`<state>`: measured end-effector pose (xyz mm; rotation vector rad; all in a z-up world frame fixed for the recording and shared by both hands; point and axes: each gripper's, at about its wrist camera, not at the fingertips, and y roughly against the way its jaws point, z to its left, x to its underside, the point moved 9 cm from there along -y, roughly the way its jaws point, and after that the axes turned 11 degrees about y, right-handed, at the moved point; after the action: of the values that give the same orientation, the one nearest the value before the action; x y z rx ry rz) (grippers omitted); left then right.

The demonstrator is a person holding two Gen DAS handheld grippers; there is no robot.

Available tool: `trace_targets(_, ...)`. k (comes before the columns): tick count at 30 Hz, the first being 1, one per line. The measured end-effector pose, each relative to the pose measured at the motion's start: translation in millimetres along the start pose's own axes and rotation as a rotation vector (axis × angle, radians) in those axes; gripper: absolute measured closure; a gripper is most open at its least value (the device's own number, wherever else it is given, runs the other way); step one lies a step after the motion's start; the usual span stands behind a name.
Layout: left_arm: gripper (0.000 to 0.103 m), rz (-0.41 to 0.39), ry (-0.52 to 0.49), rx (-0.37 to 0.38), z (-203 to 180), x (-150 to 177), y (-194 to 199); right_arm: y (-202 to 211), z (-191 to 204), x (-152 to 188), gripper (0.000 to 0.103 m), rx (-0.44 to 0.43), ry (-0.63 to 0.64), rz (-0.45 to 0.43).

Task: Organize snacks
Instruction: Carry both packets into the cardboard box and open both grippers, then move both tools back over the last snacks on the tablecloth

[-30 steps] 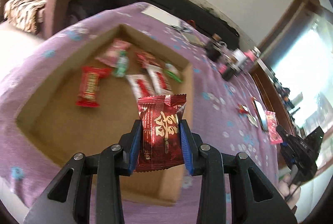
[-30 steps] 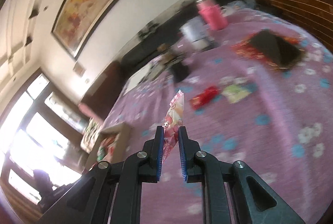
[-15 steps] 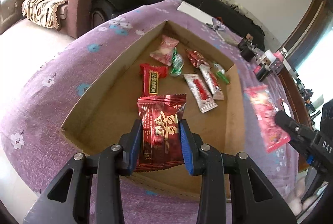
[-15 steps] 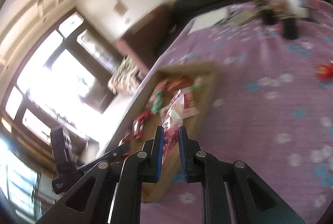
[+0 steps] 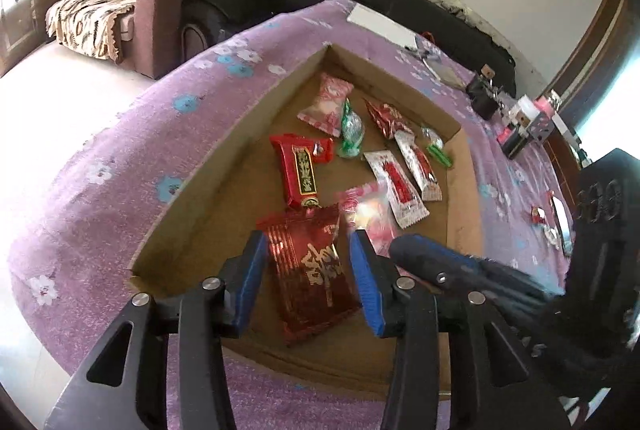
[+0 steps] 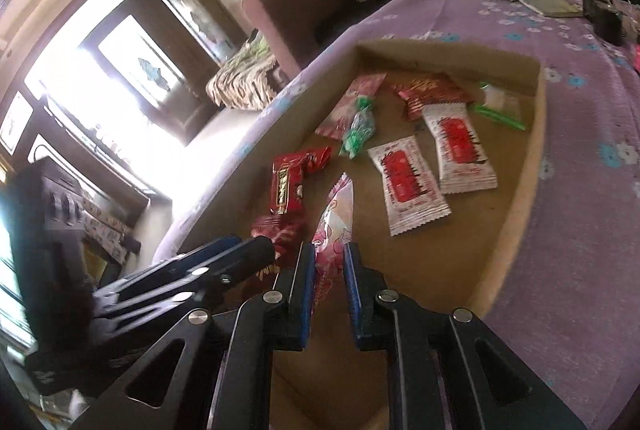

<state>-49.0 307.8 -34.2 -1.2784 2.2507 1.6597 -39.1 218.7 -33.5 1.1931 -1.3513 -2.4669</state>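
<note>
Daylight from windows blows out to white glare, interior evenly lit, fisheye bends edges w/ dark vignette corners, slight motion blur on pink packet.

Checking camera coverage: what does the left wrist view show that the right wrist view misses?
Left wrist only: the dark red packet face-on between the opening left tool, pads clear of it, and scattered snacks on the cloth at right. Right wrist only: the bright windows. Both: the box of snacks and the right tool with the pink packet.

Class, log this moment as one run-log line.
left gripper: opening, red packet between jaws | right gripper: holding pink packet | both over cardboard box
</note>
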Motion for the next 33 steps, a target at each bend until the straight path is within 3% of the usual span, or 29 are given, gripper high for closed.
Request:
trace_targets(3,0.056,-0.025,0.039,0.007,6.2,-5.0,9.2,1.5,2.0,-0.8,0.083,0.009,0.011,-0.010)
trace_targets(7,0.056,-0.063,0.060,0.000,8.2,-9.8,20.1,13.2,5.8,-5.5,0.061,0.049,0.058,-0.057)
trace_targets(11,0.056,-0.103,0.060,-0.012,6.8,-11.3,31.6,33.9,10.1,-7.9,0.059,0.091,0.096,-0.112)
trace_targets(14,0.056,-0.142,0.050,-0.035,3.9,-11.5,40.5,52.8,7.2,-9.5,0.050,0.113,0.098,-0.161)
trace_targets(18,0.056,-0.223,-0.001,-0.094,-5.0,-10.8,55.7,78.4,-0.4,-7.9,0.046,0.158,0.103,-0.221)
trace_targets(22,0.027,-0.349,-0.051,-0.183,-15.6,-10.6,77.0,102.9,-11.3,-0.8,0.040,0.206,0.100,-0.265)
trace_targets(27,0.022,-0.463,-0.113,-0.248,-32.0,-6.8,98.7,129.3,-26.7,12.0,0.033,0.297,0.104,-0.305)
trace_targets(33,0.022,-0.472,-0.213,-0.256,-59.7,10.8,101.9,152.7,-59.1,28.1,0.026,0.456,0.070,-0.339)
